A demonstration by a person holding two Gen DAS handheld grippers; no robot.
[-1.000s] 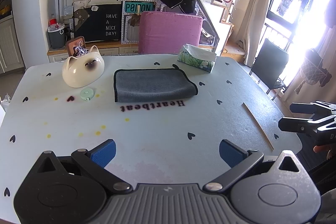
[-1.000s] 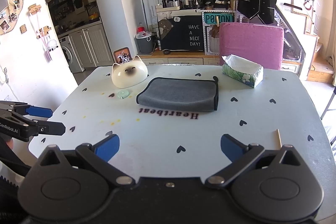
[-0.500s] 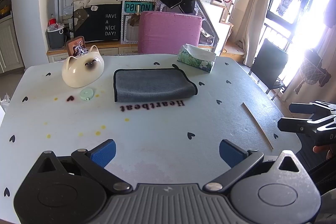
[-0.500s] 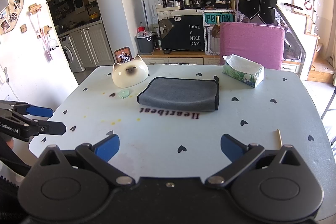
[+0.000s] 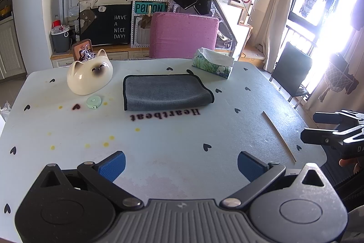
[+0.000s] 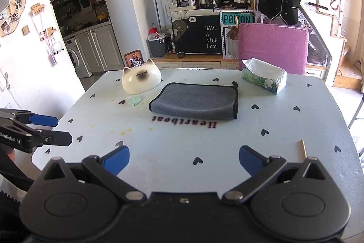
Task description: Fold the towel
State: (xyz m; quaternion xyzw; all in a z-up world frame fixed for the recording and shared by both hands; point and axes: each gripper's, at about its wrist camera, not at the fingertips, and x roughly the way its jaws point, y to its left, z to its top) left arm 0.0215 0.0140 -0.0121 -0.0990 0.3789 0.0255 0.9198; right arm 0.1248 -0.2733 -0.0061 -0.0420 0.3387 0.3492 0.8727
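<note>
Both spread wide and empty, left gripper [image 5: 180, 163] and right gripper [image 6: 183, 157] well short of the folded towel [image 5: 165, 92] ahead; risks pinching one layer, undoing the fold.

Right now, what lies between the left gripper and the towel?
Only bare table with the printed word Heartbeat, between the left gripper and the towel, per the left wrist view.
</note>
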